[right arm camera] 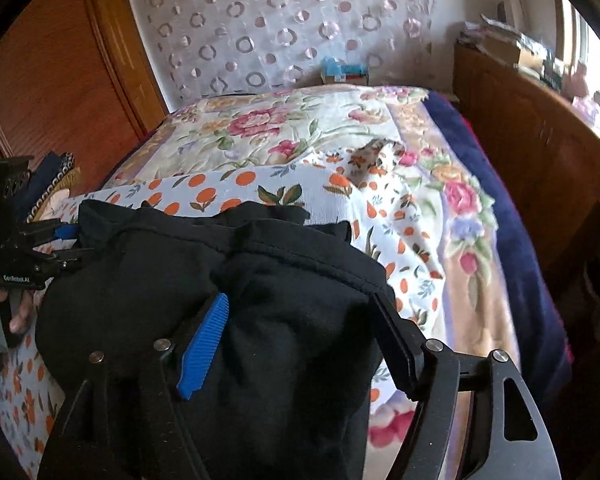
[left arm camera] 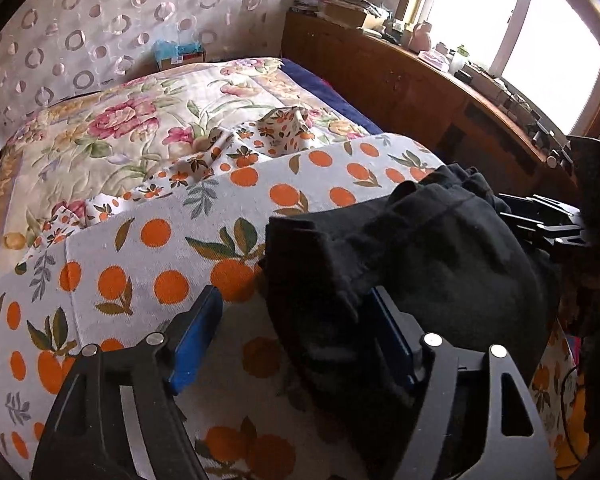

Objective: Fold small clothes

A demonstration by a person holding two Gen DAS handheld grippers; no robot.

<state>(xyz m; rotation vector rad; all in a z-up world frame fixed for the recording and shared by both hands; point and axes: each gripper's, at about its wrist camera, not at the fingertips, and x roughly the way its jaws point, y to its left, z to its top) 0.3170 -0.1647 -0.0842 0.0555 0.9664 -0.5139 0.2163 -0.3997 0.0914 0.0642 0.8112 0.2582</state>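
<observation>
My bed (left arm camera: 332,92) wears a floral quilt (left arm camera: 120,128); an orange-print sheet (left arm camera: 204,216) lies over it toward six o'clock, with the black garment (left arm camera: 440,252) bunched on that sheet at four o'clock.

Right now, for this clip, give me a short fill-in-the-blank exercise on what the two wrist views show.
1. The garment lying between the grippers is ____ in colour.
2. The cloth under it is printed with ____ fruits.
3. The left gripper has its jaws ____, with an edge of the garment between them.
4. Both grippers carry ____ pads on their fingers.

Missing words: black; orange; open; blue
</observation>
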